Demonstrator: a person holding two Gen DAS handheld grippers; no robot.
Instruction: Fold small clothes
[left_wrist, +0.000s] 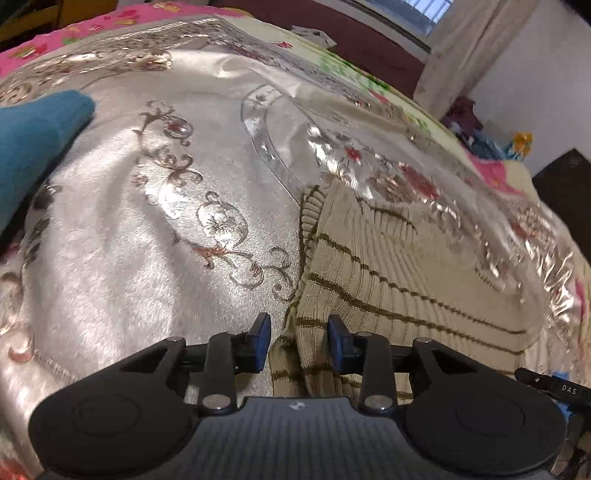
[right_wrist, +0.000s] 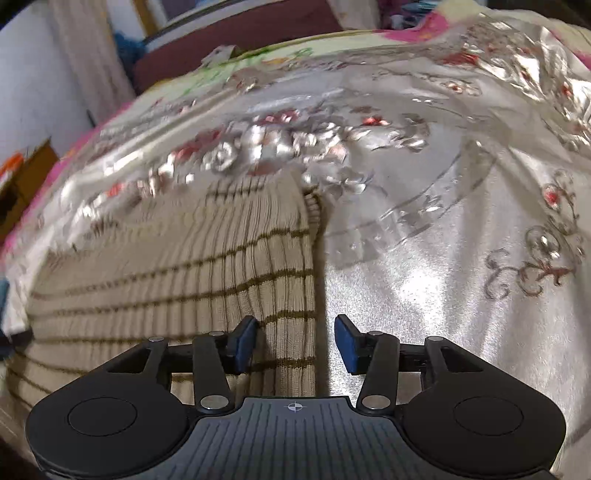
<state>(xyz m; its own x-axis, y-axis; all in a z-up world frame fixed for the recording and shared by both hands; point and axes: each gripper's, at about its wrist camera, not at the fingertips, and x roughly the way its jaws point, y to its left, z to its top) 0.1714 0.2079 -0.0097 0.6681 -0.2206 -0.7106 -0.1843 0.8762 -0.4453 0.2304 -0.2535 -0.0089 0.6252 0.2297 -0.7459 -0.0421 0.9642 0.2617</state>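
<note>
- Beige ribbed knit with thin brown stripes lies right under both tools — this jumper (left_wrist: 369, 280) is the thing to be folded, and it rests on a silvery cloth (left_wrist: 129, 221) with a flower pattern.
- Closest to the left gripper (left_wrist: 299, 341), a bunched, rumpled edge of the jumper sits between its blue pads (left_wrist: 263, 328); the jaws stand apart with a clear gap, so nothing is pinched yet, though the fabric is in reach.
- Closest to the right gripper (right_wrist: 295, 341), the jumper's (right_wrist: 184, 280) straight side edge runs up between its pads (right_wrist: 246, 338), which also stand spread, gripping nothing; bare silvery cloth (right_wrist: 424, 295) lies to its right.
- Just ahead of both, the body of the jumper lies mostly flat, stripes running across, with a ribbed hem or cuff at its far corner. Whether a first fold is already in, I cannot tell; the doubled-looking edge by the left gripper hints at one.
- Further on, a clear plastic sheet (left_wrist: 295, 140) with a raised rim covers the cloth.
- Far off to the left gripper's left sits a blue garment (left_wrist: 33, 136) — likely waiting its turn.
- My reading: the task is early. The jumper has no neat folded shape yet, both tools must close on its edge, and the blue piece is untouched.
</note>
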